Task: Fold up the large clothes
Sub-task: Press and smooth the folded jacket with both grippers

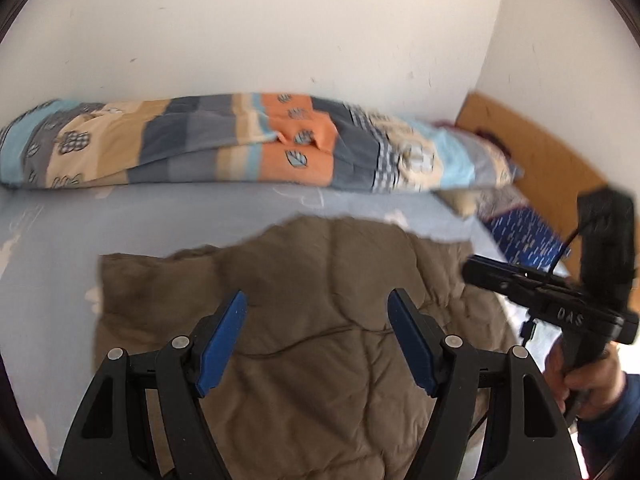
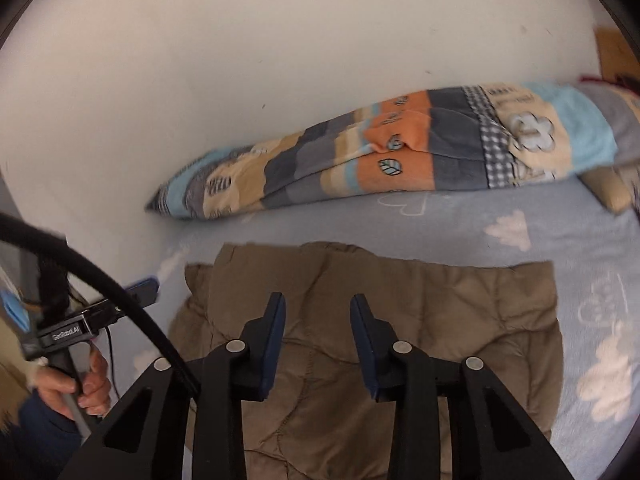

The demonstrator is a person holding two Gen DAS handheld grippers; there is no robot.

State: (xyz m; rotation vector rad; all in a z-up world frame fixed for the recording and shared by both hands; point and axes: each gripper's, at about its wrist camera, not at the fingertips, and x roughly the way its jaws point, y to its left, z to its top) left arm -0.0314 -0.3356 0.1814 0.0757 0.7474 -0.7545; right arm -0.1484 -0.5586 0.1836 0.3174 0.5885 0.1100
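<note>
The brown quilted jacket (image 1: 320, 320) lies flat on the light blue printed bedsheet (image 1: 160, 216), folded into a rough rectangle, directly below both tools and well apart from the rolled patchwork quilt (image 1: 224, 140) that runs along the white wall (image 1: 280, 20). The left gripper (image 1: 318, 336) stands wide open above the padding with nothing between its blue pads. The right gripper (image 2: 318, 340) has a narrower gap, also empty; neither tool touches the fabric. Judged from its stitched, puffed panels, the garment is light, soft and compressible, with a smooth shell that is likely to slip between flat pads. It will not hold a crease under its own stiffness and tends to spring back, so each fold probably needs pressing down. Take hold at a hem or seam line, where the layers are thin and firm, one tool at each corner of the same edge, and pinch through all layers.
</note>
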